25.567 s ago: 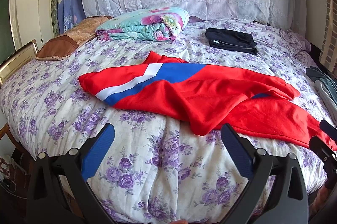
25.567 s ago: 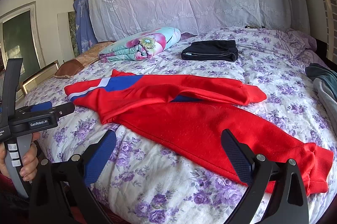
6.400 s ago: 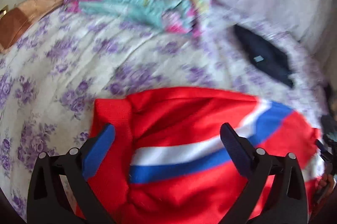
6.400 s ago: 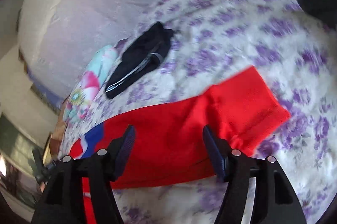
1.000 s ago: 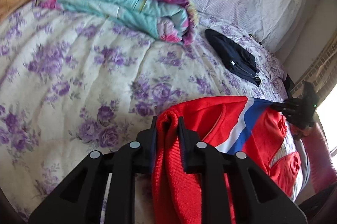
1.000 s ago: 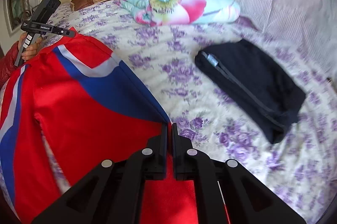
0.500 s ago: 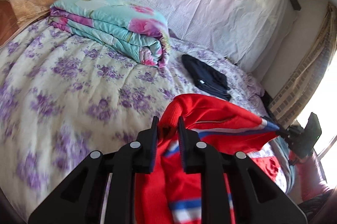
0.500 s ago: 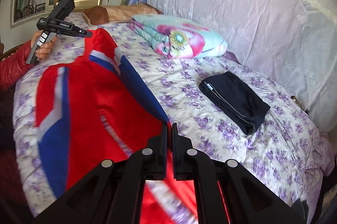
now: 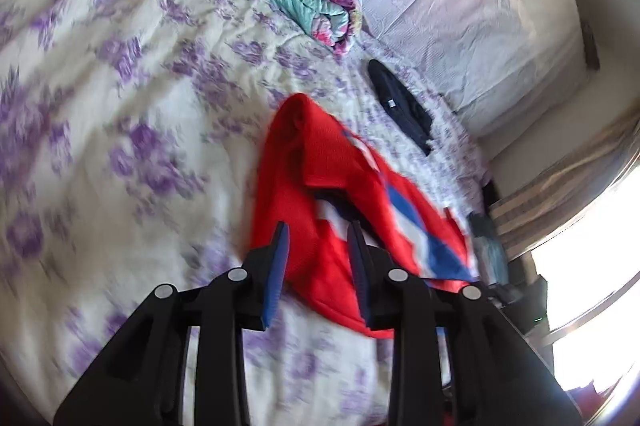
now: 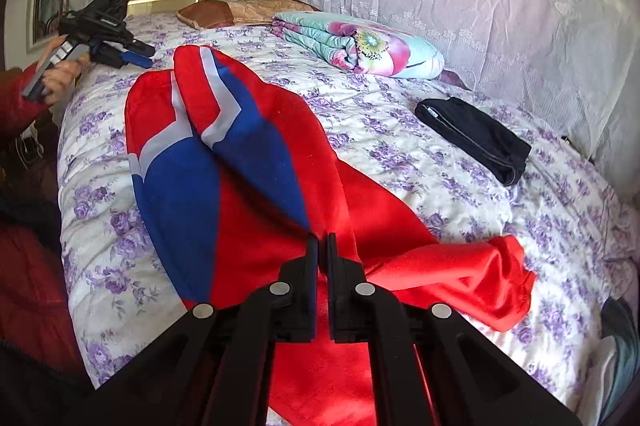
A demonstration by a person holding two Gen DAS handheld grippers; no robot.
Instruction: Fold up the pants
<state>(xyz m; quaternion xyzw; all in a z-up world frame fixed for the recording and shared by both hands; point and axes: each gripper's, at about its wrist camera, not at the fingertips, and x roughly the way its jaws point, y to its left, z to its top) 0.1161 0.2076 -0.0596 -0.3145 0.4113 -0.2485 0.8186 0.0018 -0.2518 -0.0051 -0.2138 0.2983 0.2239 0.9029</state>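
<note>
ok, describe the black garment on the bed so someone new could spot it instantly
On the purple-flowered bedspread, look toward the lace-covered headboard end, past the red pants. The black garment lies there alone, folded flat, beside the folded floral quilt. It is the only dark, plain item on the bed.

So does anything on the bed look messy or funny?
Yes. One leg end of the red pants lies crumpled near the right side of the bed, not flat on the rest. The folded blanket and black cloth look tidy.
</note>
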